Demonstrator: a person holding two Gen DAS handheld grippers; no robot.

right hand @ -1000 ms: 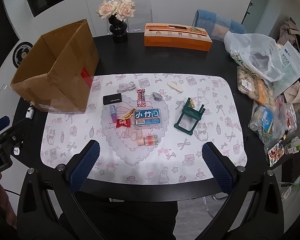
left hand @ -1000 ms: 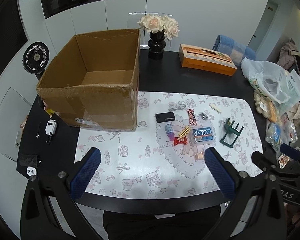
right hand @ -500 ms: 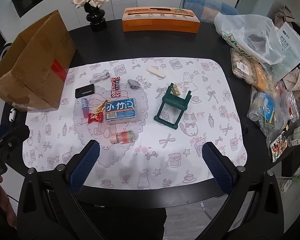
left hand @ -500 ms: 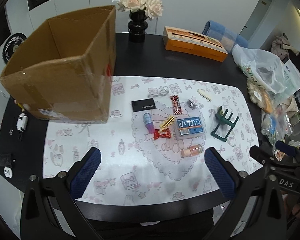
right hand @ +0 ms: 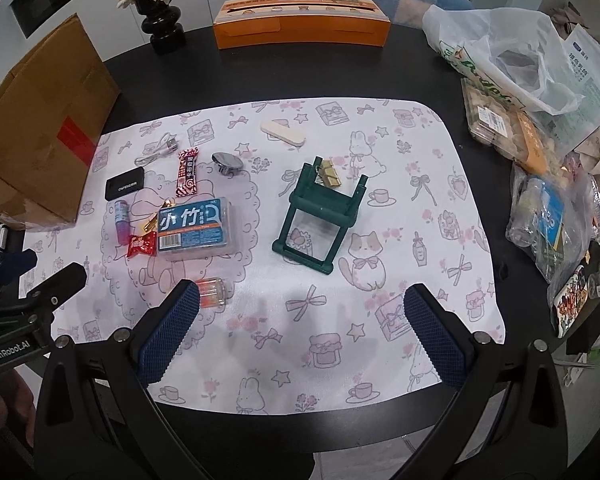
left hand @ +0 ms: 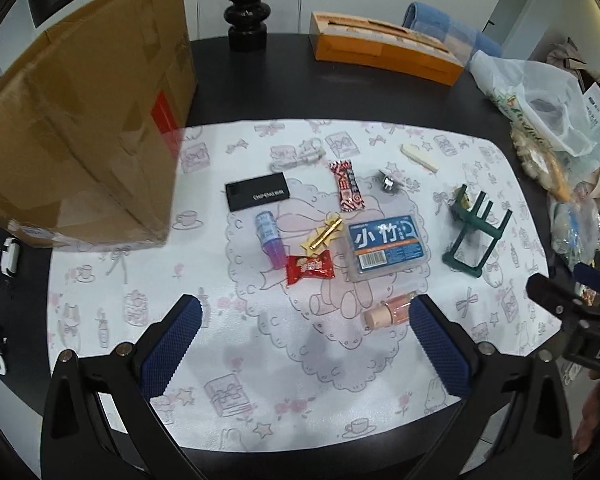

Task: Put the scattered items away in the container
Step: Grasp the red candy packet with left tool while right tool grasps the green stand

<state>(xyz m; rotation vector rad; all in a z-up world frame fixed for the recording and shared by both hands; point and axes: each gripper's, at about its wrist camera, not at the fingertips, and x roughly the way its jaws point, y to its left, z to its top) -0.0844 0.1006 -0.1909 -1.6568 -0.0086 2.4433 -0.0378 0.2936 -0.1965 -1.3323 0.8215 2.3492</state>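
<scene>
Black table (right hand: 380,76) with patterned mat (right hand: 284,320) — left gripper (left hand: 306,342) and right gripper (right hand: 298,336) both wide apart, empty, above it.

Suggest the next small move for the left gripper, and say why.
Probably ease the left gripper down and forward onto the small peach bottle. Its fingers are spread wide and hold nothing, the bottle lies nearest of the scattered items, just beside the right-hand finger, and the cardboard box stands open on that gripper's side.
</scene>
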